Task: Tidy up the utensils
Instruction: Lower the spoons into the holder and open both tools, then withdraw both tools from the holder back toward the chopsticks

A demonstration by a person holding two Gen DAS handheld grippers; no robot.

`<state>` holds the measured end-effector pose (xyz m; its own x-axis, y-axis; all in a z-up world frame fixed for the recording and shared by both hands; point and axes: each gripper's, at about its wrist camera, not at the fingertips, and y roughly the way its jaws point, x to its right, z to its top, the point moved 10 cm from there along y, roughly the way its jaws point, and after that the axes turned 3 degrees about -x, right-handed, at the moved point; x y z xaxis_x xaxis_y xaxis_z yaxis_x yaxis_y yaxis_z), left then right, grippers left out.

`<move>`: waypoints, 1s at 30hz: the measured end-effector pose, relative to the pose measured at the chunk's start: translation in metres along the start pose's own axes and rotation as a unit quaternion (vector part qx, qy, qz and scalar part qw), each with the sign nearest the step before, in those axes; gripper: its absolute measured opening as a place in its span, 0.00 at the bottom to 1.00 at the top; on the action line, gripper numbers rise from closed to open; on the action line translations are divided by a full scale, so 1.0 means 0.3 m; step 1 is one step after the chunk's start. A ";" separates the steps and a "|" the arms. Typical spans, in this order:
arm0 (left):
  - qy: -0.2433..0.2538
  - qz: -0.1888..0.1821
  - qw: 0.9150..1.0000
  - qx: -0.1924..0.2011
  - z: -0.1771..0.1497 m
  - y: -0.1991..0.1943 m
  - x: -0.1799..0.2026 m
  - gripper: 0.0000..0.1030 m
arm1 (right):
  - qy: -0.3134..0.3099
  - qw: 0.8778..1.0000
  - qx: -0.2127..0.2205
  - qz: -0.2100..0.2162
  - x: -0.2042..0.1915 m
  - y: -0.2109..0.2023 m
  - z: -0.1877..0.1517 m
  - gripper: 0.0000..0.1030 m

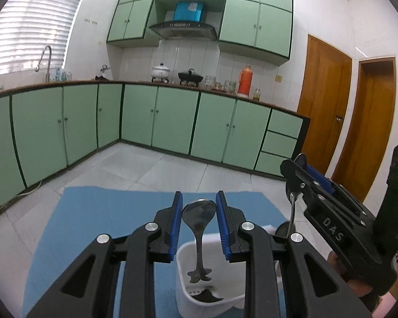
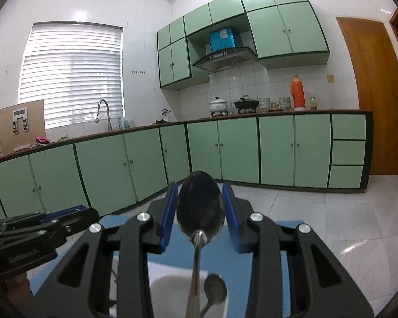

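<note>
Looking along my left claw (image 1: pixel 199 201), low centre of the frame: its blue pads clamp a spoon (image 1: pixel 199 213), handle hanging into the white holder (image 1: pixel 184 259) on the blue mat (image 1: pixel 92 217). Right view: my right claw (image 2: pixel 200 188) grips a second spoon (image 2: pixel 200 206), bowl upward.

A spoon (image 1: pixel 199 213) stands between the fingers of the left gripper (image 1: pixel 199 201), above a holder (image 1: pixel 184 291) on a mat (image 1: pixel 92 225). To its right, the right gripper (image 2: pixel 200 193) carries a second spoon (image 2: pixel 200 206). Cabinets (image 1: pixel 156 119) line the wall behind, under a counter (image 1: pixel 135 82).
</note>
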<state>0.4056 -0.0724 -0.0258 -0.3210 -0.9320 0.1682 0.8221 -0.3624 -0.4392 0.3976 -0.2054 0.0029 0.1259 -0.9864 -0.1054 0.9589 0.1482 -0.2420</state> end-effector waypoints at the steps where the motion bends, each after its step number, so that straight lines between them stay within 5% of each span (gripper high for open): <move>1: 0.001 0.000 1.000 -0.003 -0.012 0.003 -0.001 0.25 | -0.001 1.000 -0.002 0.000 -0.003 -0.003 -0.011 0.32; 11: 0.001 -0.002 1.000 -0.025 -0.100 0.020 0.004 0.25 | 0.013 0.999 -0.031 0.014 -0.008 -0.040 -0.095 0.33; 20: -0.005 -0.002 1.000 -0.016 -0.117 -0.042 -0.005 0.32 | 0.025 0.999 -0.034 0.020 -0.002 -0.106 -0.111 0.49; 23: -0.009 0.002 1.000 -0.003 -0.113 -0.087 -0.016 0.45 | 0.033 0.999 -0.030 0.020 0.007 -0.151 -0.100 0.54; 30: -0.016 0.020 1.000 0.018 -0.142 -0.219 -0.038 0.74 | 0.030 0.999 -0.012 0.001 0.036 -0.296 -0.082 0.82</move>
<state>0.3353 -0.0380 -0.0363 -0.2733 -0.9449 0.1801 0.8507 -0.3248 -0.4132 0.3076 -0.2274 -0.0004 0.1111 -0.9803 -0.1630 0.9524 0.1519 -0.2642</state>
